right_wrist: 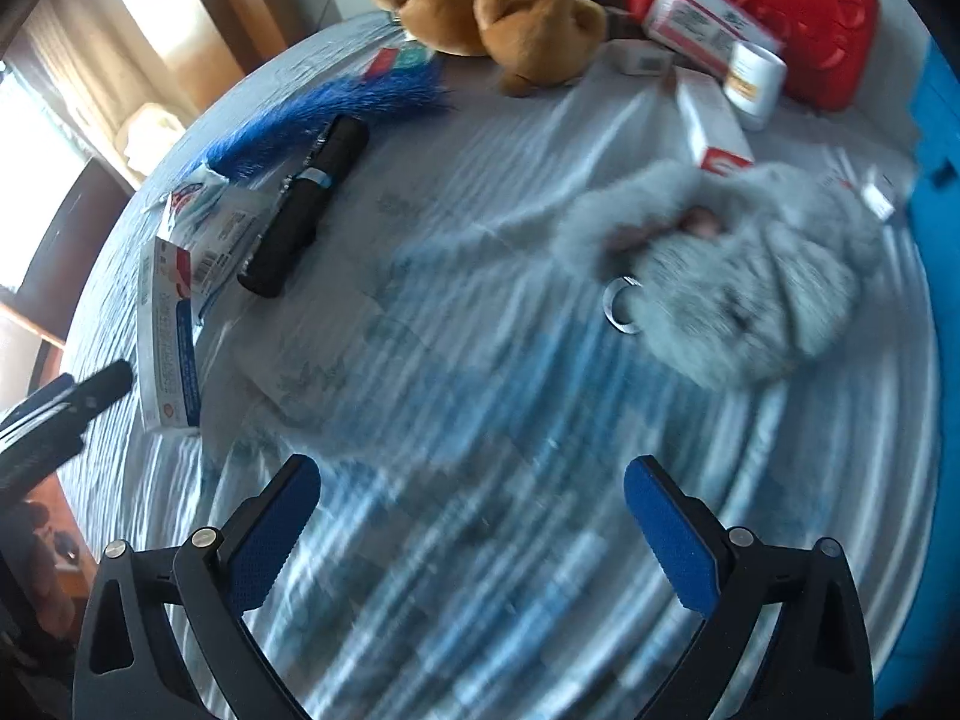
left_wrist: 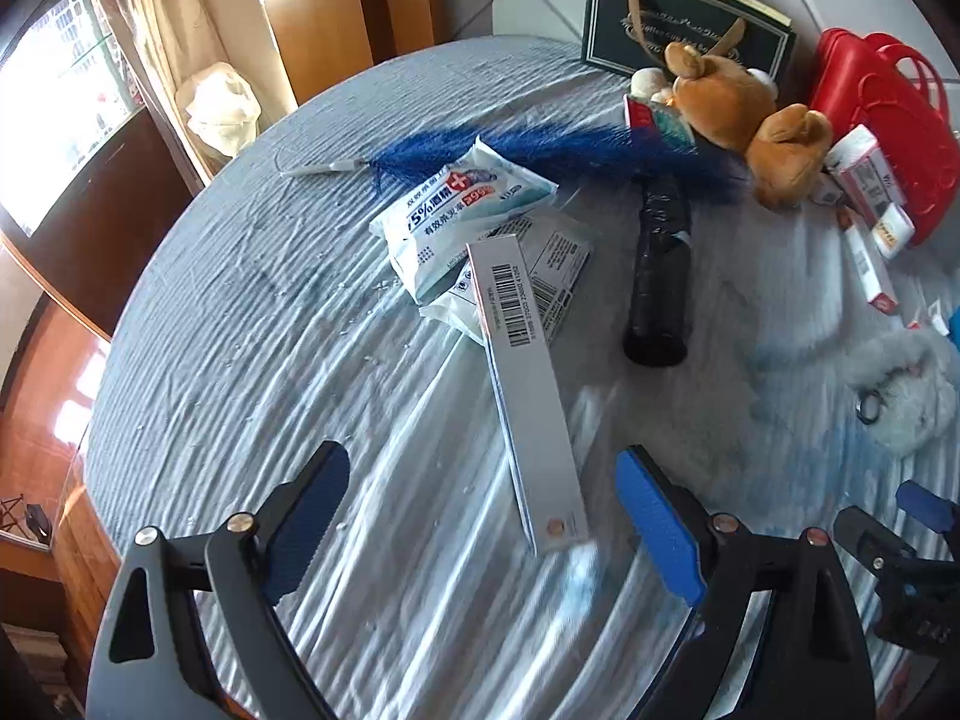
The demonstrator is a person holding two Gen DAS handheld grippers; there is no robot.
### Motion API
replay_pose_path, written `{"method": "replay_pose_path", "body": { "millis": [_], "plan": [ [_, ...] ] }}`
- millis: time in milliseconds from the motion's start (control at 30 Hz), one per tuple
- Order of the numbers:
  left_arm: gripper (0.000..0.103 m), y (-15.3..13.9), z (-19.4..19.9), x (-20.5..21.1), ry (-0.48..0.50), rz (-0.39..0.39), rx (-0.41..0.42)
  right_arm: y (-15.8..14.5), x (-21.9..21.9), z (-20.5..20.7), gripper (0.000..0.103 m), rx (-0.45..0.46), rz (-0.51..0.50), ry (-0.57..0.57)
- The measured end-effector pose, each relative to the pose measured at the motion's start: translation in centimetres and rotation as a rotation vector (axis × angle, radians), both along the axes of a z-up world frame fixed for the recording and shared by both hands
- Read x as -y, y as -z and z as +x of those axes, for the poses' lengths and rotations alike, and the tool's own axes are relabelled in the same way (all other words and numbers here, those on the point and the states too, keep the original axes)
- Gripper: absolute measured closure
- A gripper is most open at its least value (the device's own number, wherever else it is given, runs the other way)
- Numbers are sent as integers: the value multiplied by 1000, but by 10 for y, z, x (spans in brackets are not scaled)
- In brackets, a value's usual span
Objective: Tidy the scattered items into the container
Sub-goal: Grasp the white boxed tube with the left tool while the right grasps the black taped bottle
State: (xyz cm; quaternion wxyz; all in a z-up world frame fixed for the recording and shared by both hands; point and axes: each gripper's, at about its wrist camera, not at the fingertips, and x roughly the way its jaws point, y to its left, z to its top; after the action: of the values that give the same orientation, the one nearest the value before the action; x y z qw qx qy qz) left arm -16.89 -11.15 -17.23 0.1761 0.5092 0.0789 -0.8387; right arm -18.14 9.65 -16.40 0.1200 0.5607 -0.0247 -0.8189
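My left gripper (left_wrist: 483,480) hangs open over the table, and the near end of a long grey barcoded box (left_wrist: 528,396) lies between its fingers without touching the pads. The box rests partly on a wet-wipes pack (left_wrist: 462,204). My right gripper (right_wrist: 474,492) is open with only cloth beneath it; a fluffy grey keyring toy (right_wrist: 750,276) lies ahead to its right. The red basket (left_wrist: 882,120) (right_wrist: 810,18) stands at the far right with small white-and-pink boxes (right_wrist: 702,24) leaning on it.
A round table (left_wrist: 240,300) carries a striped cloth under clear plastic. On it lie a black cylinder (left_wrist: 660,276), a blue feather duster (left_wrist: 540,150) and a brown plush toy (left_wrist: 750,114). A dark gift bag (left_wrist: 684,18) stands at the back. The table edge curves along the left.
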Motion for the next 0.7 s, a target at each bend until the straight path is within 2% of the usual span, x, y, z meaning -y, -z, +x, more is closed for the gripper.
{"method": "replay_pose_path", "body": {
  "millis": [33, 100, 133, 167, 267, 333, 367, 400, 667, 700],
  "plan": [
    [28, 5, -3, 1, 1, -9, 1, -2, 3, -3, 0, -8, -13, -8],
    [56, 15, -6, 6, 7, -1, 13, -6, 9, -9, 0, -24, -43, -9],
    [64, 19, -8, 10, 5, 26, 16, -7, 13, -14, 0, -27, -62, -11],
    [76, 23, -8, 14, 0, 47, 17, -8, 18, -19, 0, -25, -77, -14],
    [80, 21, -9, 26, -3, 43, -33, -7, 39, -35, 1, -16, -110, -47],
    [81, 16, -12, 35, 3, 22, -62, -8, 58, -45, 13, -29, -126, -68],
    [81, 15, -15, 40, 5, 19, -70, -8, 67, -51, 24, -32, -126, -78],
    [81, 15, -18, 44, 4, 21, -71, -8, 76, -58, 31, -34, -123, -83],
    [81, 22, -28, 58, 35, 55, -89, 21, 124, -98, 33, -2, -86, -66],
    [81, 22, -28, 58, 40, 60, -88, 27, 128, -100, 39, 7, -73, -68]
  ]
}}
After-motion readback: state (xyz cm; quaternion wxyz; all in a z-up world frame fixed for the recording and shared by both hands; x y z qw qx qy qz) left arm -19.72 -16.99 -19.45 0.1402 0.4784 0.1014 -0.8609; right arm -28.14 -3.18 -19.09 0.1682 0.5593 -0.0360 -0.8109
